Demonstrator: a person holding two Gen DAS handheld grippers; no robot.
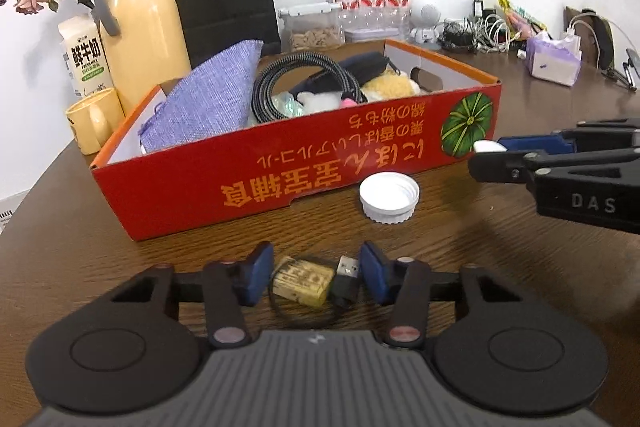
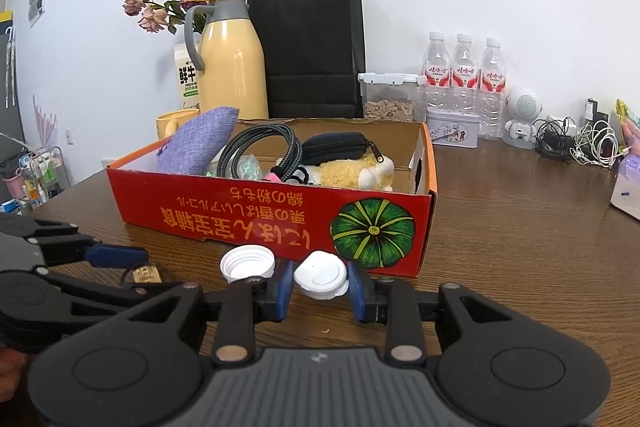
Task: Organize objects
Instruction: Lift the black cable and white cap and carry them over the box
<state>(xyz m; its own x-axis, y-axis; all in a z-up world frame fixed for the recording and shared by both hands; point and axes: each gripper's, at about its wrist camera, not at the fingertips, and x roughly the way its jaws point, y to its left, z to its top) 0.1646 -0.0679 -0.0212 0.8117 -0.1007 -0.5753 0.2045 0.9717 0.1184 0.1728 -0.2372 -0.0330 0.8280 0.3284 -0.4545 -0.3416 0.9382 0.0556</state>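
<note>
My left gripper [image 1: 316, 275] rests low on the wooden table with its blue pads against both sides of a small coiled black USB cable with a yellowish block [image 1: 304, 281]. The same bundle [image 2: 146, 274] shows in the right wrist view. My right gripper [image 2: 320, 283] is shut on a small white cap [image 2: 320, 274], held just above the table in front of the red cardboard box [image 2: 240, 219]. In the left wrist view that gripper [image 1: 486, 153] reaches in from the right. A second, ribbed white cap [image 1: 389, 198] lies open side up beside the box [image 1: 240, 183].
The box holds a purple pouch [image 1: 208, 103], a braided cable [image 1: 280, 87], a dark zip case [image 2: 336, 147] and a plush toy [image 2: 356, 171]. Behind it stand a yellow flask [image 1: 144, 27], a mug [image 1: 94, 119], a black bag [image 2: 316, 51] and water bottles [image 2: 464, 75].
</note>
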